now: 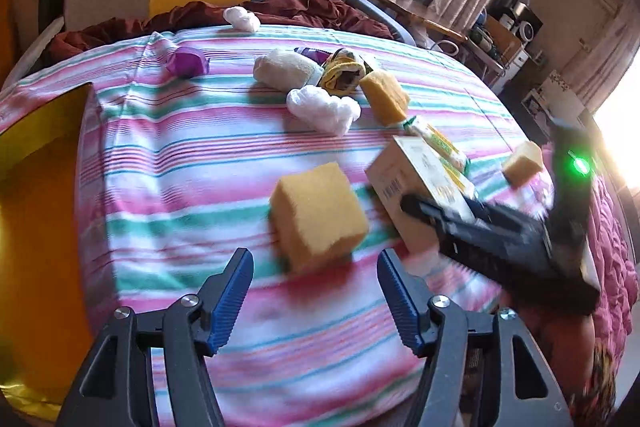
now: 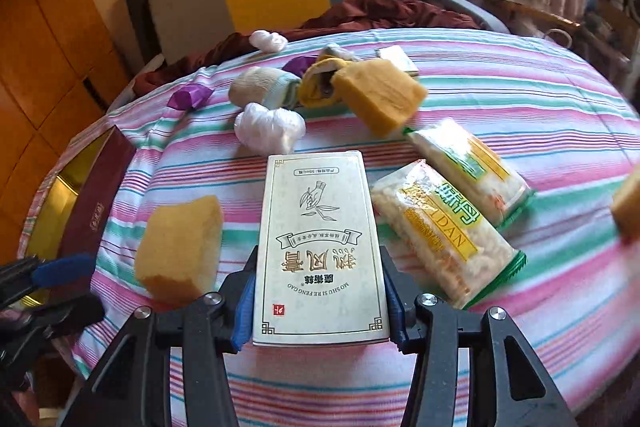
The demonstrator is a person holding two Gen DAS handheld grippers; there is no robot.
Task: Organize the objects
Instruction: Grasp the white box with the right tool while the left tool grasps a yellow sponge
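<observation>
Cream cardboard, printed with a gold border and Chinese characters, fills the lower centre of the right wrist view: the flat box sits squarely between the blue pads of the right claw, which is clamped on its two long sides near the bottom end. In the left wrist view the same box shows at centre right, tilted with its far end raised, so it looks lifted off the striped bedspread rather than resting on it.

Judging by the spread, the sorting is barely started. Most things lie loose on the bed: three yellow sponge blocks, one near the left claw, one at upper centre, one at the right edge; two snack packets just right of the box; two white plastic bundles; a rolled beige sock; a yellow glove; a purple wrapper. A dark red box with a gold interior stands open at the left edge of the bed; whether anything lies inside cannot be told.

The left claw is spread wide and holds nothing. The nearest sponge block lies just ahead of its fingertips, centred on the gap but apart from both pads. It looks like the likely next pick for that hand.
</observation>
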